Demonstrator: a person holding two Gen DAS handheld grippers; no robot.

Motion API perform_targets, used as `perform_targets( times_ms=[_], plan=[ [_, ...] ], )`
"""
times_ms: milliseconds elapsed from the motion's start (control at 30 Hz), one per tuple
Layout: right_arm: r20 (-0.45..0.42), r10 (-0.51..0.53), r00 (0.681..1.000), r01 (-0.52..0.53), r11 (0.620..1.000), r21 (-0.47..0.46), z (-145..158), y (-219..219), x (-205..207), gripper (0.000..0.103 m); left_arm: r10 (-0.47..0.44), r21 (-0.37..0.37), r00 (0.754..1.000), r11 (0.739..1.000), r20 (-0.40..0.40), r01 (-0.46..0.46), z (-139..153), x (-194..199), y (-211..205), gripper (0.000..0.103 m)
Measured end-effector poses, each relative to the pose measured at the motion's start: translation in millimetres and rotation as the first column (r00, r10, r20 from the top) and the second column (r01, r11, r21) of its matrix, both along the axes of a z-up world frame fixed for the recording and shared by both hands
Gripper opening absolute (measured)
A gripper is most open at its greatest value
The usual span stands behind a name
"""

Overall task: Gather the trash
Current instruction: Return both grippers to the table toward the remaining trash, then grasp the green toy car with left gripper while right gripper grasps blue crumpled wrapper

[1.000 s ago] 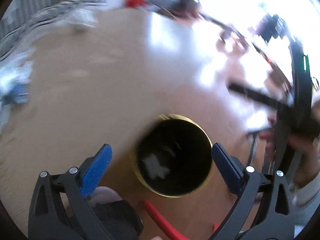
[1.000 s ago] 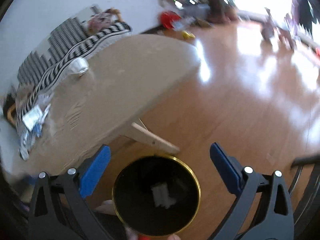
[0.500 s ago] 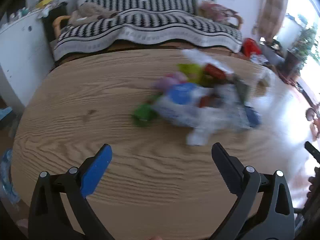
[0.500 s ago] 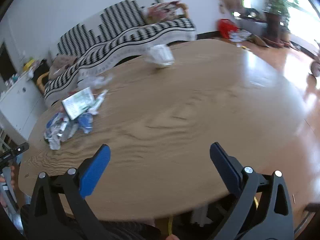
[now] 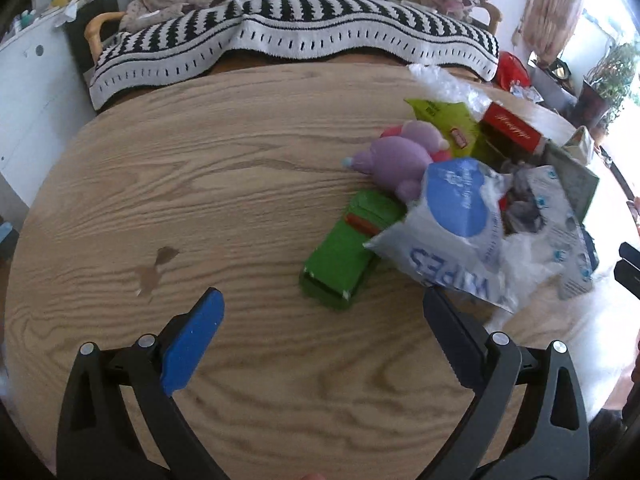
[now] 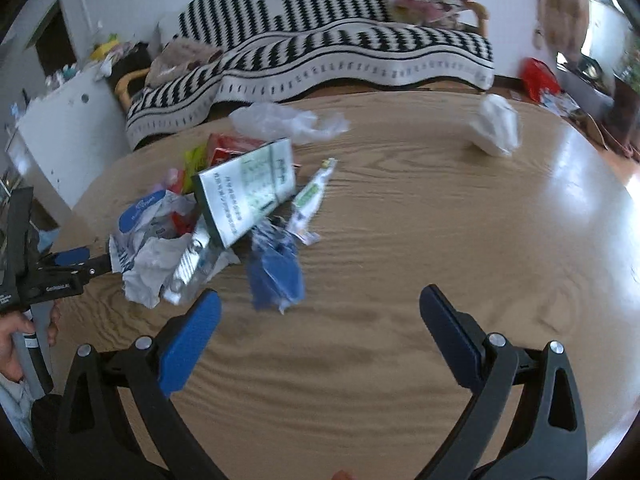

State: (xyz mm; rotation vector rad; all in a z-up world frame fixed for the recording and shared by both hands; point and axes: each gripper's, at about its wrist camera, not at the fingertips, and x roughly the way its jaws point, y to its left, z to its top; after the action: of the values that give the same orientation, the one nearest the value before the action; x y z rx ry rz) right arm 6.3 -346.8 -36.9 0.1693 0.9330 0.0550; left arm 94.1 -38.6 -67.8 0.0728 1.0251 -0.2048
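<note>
My left gripper [image 5: 322, 322] hung wide open and empty over the table [image 5: 200, 184], just short of a green box [image 5: 348, 252] whose long axis ran away and rightward. Only that view showed the box and purple toy [image 5: 400, 152]. My right gripper [image 6: 318, 320], also spread and empty, alone showed the white wad [image 6: 496, 124] well apart and a blue wrapper [image 6: 276, 268] beside the pile.

Glossy wood-grain table [image 6: 440, 240], crinkled plastic wipes packet [image 5: 460, 240], knitted cloth throw [image 5: 300, 36]

striped blanket [image 5: 288, 36] over sofa behind wooden table [image 5: 200, 184]
</note>
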Motion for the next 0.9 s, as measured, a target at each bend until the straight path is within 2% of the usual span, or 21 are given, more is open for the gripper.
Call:
perform_targets(
  times_ms=[167, 267, 333, 433, 900],
  plan=[
    [-0.043, 0.035, 0.998, -0.035, 0.999, -0.017, -16.7, 16.0, 34.5, 0.096, -0.019, 0.015, 1.0, 1.0, -0.011, 0.019, -11.4, 19.0, -0.2, 0.097],
    [-0.072, 0.048, 0.996, -0.052, 0.998, -0.041, -30.0, 21.5, 52.4, 0.096, -0.029, 0.054, 0.999, 0.998, 0.021, 0.028, -15.9, 24.5, -1.0, 0.097],
    [-0.1, 0.048, 0.994, -0.053, 0.998, -0.046, -41.2, 21.1, 58.6, 0.097, -0.044, 0.047, 0.998, 0.998, 0.044, 0.041, -16.6, 25.3, -0.6, 0.097],
    [-0.075, 0.056, 0.996, -0.067, 0.986, -0.154, -48.6, 34.8, 59.6, 0.098, -0.041, 0.04, 0.997, 0.998, 0.071, 0.038, -18.1, 26.8, -0.7, 0.097],
    [-0.077, 0.075, 0.994, -0.086, 0.985, -0.147, -49.4, 33.3, 53.6, 0.098, -0.047, 0.039, 0.996, 0.998, 0.07, 0.044, -19.1, 30.0, -1.7, 0.097]
  ],
)
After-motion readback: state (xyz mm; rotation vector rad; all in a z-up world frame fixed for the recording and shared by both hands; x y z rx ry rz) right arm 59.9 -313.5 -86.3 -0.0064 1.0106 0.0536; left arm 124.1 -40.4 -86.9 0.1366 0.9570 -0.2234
